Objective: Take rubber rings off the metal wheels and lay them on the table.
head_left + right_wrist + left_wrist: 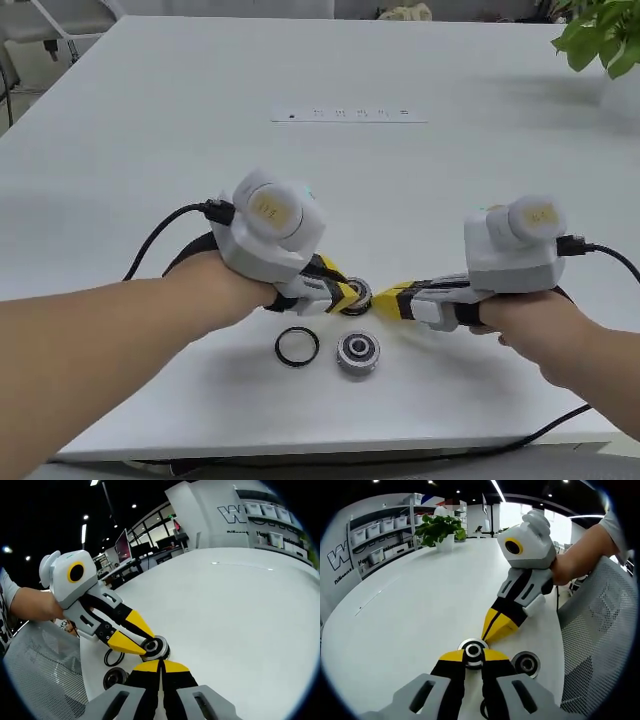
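Note:
My left gripper [342, 294] is shut on a small metal wheel [358, 295], held just above the table; its yellow jaws clamp the wheel [472, 651] from both sides. The right gripper [384, 300] faces it with jaws pressed together, their tips at the wheel's rim [156, 647]. I cannot tell whether they pinch a rubber ring there. The right gripper [488, 631] enters the left gripper view from above, and the left gripper [143, 646] comes into the right gripper view from the left. A loose black rubber ring [297, 346] lies on the table beside a second metal wheel [358, 352].
The white table [300, 180] stretches far ahead, with a strip of small marks [348, 114] near its middle. A potted plant [600, 40] stands at the far right corner. A mesh chair [605, 630] sits behind the near edge. Black cables trail from both grippers.

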Demonstrator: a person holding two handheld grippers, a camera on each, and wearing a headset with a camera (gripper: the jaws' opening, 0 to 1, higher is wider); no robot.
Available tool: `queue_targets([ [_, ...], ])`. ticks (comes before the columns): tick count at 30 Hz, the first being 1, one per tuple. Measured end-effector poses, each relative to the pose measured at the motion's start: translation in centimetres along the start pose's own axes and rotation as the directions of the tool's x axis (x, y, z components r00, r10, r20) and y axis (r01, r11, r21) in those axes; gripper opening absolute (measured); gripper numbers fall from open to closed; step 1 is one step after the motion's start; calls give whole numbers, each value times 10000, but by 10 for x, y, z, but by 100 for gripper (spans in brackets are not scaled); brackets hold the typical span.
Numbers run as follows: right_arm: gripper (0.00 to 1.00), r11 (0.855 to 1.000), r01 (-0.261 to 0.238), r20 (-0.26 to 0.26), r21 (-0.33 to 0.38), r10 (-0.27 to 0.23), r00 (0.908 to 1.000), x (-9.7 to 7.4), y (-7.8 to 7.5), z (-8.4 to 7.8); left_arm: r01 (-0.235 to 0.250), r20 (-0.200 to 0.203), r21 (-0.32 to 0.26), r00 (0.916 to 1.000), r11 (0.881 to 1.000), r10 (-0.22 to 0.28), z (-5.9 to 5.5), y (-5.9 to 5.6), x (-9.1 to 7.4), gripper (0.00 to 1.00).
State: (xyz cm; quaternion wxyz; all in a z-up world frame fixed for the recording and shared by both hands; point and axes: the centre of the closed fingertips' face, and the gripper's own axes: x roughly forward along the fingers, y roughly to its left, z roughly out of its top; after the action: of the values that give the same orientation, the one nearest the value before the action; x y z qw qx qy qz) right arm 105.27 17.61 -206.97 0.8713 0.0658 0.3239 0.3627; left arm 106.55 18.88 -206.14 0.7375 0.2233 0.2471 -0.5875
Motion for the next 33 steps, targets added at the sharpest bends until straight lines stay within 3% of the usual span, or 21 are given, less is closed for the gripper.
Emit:
queue_targets([
  [2,0,9995,-94,201,292,88,9998,-1,-2,2,-24,8,-18,10000,10000,24,0,0,0,6],
  [21,0,9987,-42,482,507,17,9988,0,-3,7,-274,-79,-81,9996,9996,273,0,-1,0,6],
  [33,0,9994,-59,569,337,39,9984,1,0,9,-344,-109,-76,9994,9994,343,0,0,0,6],
])
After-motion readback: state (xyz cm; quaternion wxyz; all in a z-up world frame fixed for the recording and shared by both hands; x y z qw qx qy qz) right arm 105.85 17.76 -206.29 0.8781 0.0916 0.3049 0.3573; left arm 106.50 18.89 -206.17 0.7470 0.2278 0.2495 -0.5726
